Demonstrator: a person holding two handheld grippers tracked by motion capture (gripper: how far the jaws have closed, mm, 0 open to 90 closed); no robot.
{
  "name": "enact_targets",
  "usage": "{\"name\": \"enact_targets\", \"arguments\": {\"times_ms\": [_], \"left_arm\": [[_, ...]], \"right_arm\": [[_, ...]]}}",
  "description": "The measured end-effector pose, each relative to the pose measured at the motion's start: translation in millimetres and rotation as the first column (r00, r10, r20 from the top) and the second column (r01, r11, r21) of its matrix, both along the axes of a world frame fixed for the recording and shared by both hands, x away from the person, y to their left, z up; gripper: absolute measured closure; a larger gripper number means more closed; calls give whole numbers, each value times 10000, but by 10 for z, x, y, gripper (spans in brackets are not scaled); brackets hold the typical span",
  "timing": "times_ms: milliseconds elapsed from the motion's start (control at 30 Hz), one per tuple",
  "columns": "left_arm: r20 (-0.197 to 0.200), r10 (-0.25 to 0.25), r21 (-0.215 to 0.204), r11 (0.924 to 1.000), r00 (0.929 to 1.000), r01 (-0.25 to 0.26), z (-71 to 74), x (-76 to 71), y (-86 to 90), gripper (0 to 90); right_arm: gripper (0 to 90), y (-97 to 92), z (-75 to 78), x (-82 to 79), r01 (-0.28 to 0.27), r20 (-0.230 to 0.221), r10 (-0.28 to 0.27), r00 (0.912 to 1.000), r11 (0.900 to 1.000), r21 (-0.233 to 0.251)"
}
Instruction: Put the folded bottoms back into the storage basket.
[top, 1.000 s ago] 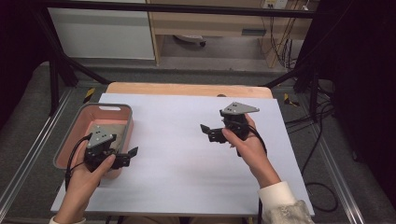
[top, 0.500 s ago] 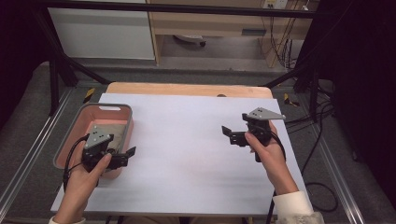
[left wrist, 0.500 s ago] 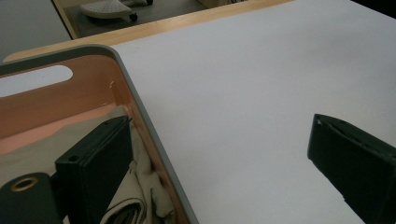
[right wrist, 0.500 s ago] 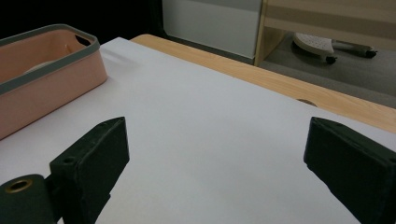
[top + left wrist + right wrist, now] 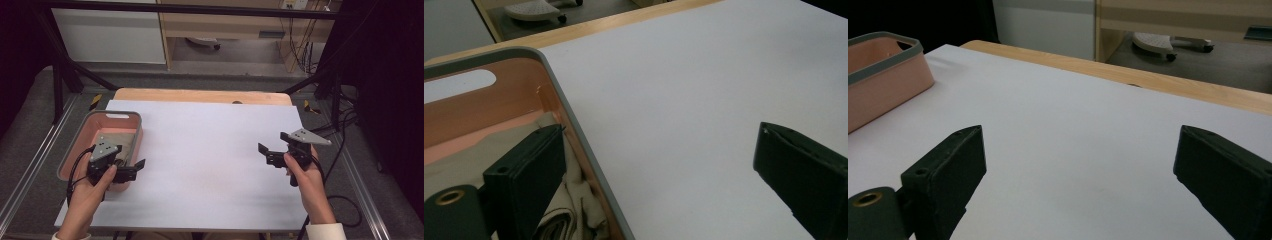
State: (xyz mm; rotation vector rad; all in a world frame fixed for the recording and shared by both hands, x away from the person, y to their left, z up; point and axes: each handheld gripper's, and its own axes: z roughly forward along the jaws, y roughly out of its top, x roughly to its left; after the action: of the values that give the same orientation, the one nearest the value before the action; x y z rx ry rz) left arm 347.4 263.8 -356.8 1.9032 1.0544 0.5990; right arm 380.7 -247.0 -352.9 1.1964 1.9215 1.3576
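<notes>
My left gripper (image 5: 131,167) hovers open at the near right corner of a pink bin (image 5: 75,145) with a grey rim. In the left gripper view one black jaw hangs over the bin's inside, where a beige cloth (image 5: 569,210) lies crumpled. The other jaw is over the white table top (image 5: 684,100). The left gripper (image 5: 659,175) holds nothing. My right gripper (image 5: 272,143) is open and held above the right part of the table. In the right gripper view its gap (image 5: 1078,170) frames bare white surface, with the pink bin (image 5: 883,75) far off to the left.
The white sheet (image 5: 210,160) covers a wooden table whose far edge (image 5: 200,95) shows as a tan strip. Metal frame rails run along both sides. Cables (image 5: 345,205) trail on the floor at the right. A cabinet and a chair base stand beyond the table.
My right gripper has travelled to the right and a little toward the near edge, staying open. The left gripper has barely shifted by the bin.
</notes>
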Motion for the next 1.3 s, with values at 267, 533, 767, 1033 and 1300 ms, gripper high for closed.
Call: {"name": "enact_targets", "arguments": {"times_ms": [267, 533, 767, 1033, 1300], "left_arm": [[-101, 8, 82, 10000, 9999, -7, -28, -18, 17, 71], [-25, -52, 102, 9999, 10000, 52, -29, -32, 17, 73], [-76, -133, 164, 9998, 9999, 135, -58, -41, 7, 73], [-7, -180, 136, 9997, 9998, 180, -66, -52, 1, 74], [-22, -207, 101, 9997, 9998, 207, -70, -60, -5, 74]], "right_arm": [[67, -166, -194, -155, 339, -136, -338, 9993, 9994, 93], [67, -270, -415, -283, 598, -257, -590, 9979, 9977, 317], [67, -329, -552, -368, 749, -464, -732, 9962, 9966, 348], [65, -303, -677, -432, 535, -627, -517, 9967, 9982, 273], [64, -252, -774, -499, 221, -671, -209, 9975, 9996, 172]]}}
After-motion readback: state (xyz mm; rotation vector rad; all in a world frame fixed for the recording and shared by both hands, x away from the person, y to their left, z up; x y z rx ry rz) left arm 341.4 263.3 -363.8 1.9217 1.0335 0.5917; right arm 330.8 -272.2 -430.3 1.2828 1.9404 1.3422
